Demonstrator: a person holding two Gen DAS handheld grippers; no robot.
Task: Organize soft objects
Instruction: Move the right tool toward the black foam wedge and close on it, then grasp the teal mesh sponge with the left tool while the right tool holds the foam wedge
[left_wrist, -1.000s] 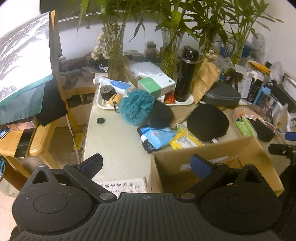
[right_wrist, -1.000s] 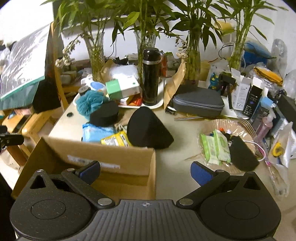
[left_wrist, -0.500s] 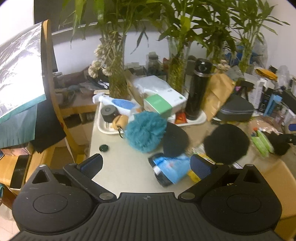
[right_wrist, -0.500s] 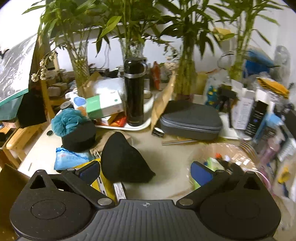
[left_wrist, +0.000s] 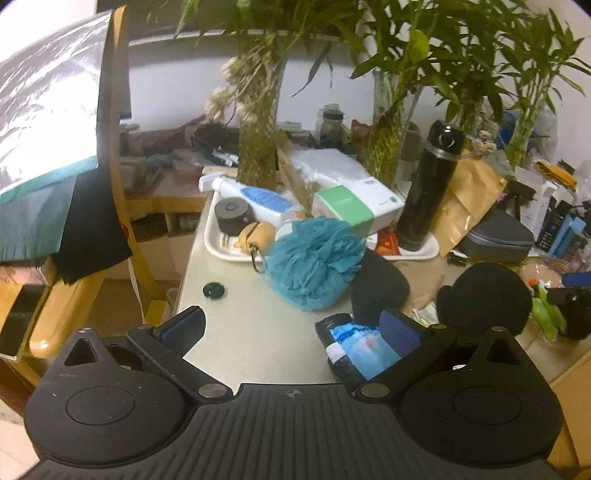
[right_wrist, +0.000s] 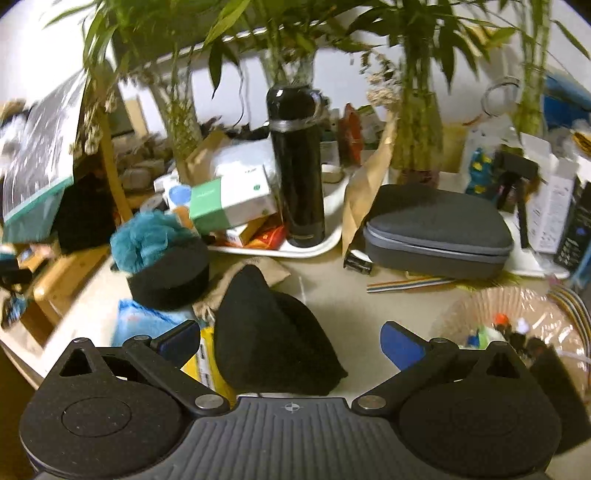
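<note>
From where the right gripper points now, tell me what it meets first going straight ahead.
Most likely the black cone-shaped soft piece, lying between the open fingers of the right gripper. The black bottle stands farther along that line; depth is uncertain.

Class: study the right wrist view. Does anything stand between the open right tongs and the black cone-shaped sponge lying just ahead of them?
Nothing visible does. The right tongs are open, and the black cone-shaped sponge lies directly between their fingers. A yellow packet sits beside it, not in front.
</note>
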